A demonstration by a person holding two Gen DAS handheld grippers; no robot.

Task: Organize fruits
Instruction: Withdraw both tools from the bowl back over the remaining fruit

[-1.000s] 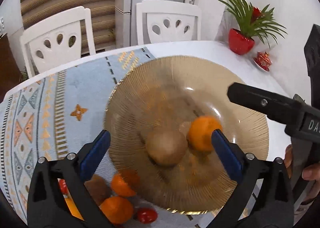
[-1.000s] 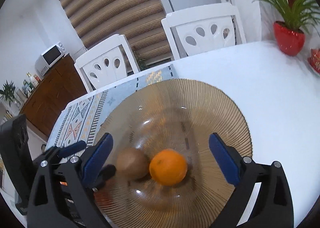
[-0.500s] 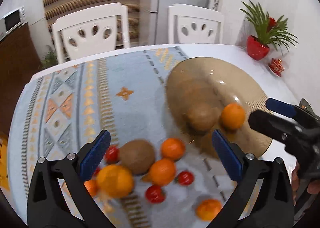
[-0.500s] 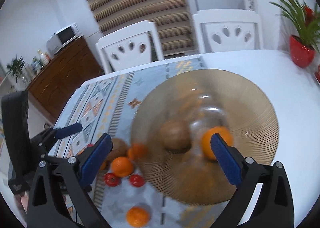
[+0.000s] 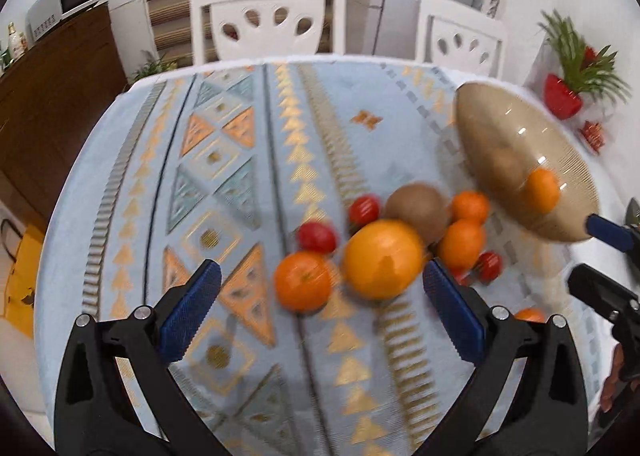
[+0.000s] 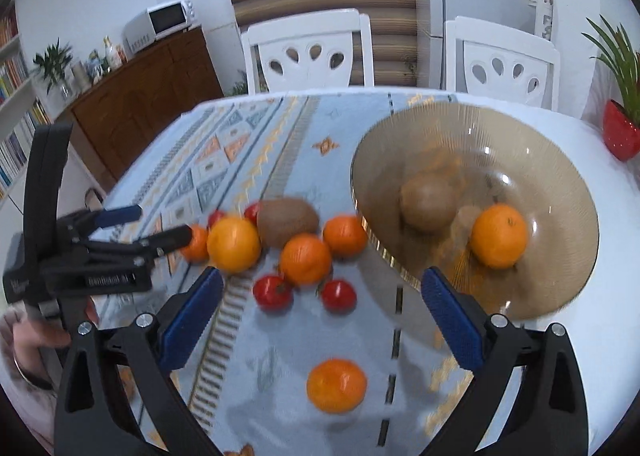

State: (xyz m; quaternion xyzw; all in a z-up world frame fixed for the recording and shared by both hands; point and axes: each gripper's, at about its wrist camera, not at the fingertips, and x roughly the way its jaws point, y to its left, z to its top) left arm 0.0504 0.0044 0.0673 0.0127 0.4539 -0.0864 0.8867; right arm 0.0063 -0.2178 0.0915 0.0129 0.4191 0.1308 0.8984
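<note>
A ribbed amber glass bowl (image 6: pixel 560 160) stands at the right of the table and holds a kiwi (image 6: pixel 428 197) and an orange (image 6: pixel 498 237). On the patterned cloth left of it lies a cluster of fruit: a big orange (image 5: pixel 382 258), a smaller orange (image 5: pixel 303 281), a kiwi (image 5: pixel 416 206), tangerines and small tomatoes (image 6: pixel 273 291). One orange (image 6: pixel 337 385) lies alone near the front. My left gripper (image 5: pixel 318 310) is open, just short of the big orange. My right gripper (image 6: pixel 322 316) is open above the tomatoes. Neither holds anything.
Two white chairs (image 5: pixel 268 16) stand behind the round table. A red pot with a plant (image 5: pixel 566 96) sits at the far right. A wooden sideboard with a microwave (image 6: pixel 160 22) is on the left. The table's edge curves off on the left (image 5: pixel 60 196).
Both grippers have swung left, away from the bowl, toward the loose fruit on the cloth. Both stayed open. The bowl's fruit has not moved.
</note>
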